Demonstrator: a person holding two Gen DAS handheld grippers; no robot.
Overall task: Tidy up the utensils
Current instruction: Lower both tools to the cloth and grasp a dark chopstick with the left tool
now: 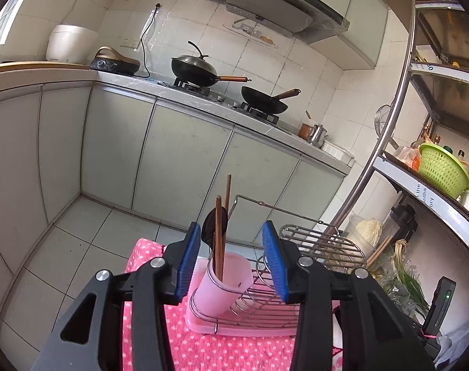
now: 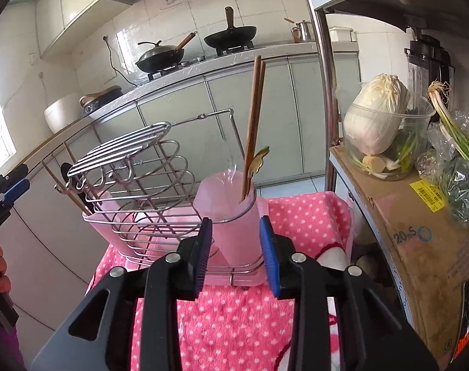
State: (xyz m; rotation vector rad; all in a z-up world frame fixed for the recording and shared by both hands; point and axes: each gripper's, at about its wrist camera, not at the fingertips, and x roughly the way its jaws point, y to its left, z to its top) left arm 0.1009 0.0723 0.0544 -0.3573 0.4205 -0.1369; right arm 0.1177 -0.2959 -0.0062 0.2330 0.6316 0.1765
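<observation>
A wire dish rack [image 1: 315,244] [image 2: 132,160] on a pink tray stands on a pink dotted cloth [image 1: 222,349] [image 2: 234,315]. A pink holder cup [image 1: 225,281] at one end holds wooden chopsticks [image 1: 219,232] and a black spoon [image 1: 210,225]. Another pink cup [image 2: 237,216] at the other end holds a pair of wooden chopsticks [image 2: 254,114] and a small ladle [image 2: 259,159]. My left gripper [image 1: 234,262] is open and empty, just short of its cup. My right gripper [image 2: 236,253] is open and empty, its jaws either side of its cup's base.
A counter with two woks [image 1: 197,68] [image 2: 231,35] runs behind. A metal shelf with a green basket [image 1: 441,170], cabbage [image 2: 376,114] and scallions [image 2: 454,123] stands at the right, on cardboard. The left gripper shows at the right wrist view's left edge [image 2: 8,191].
</observation>
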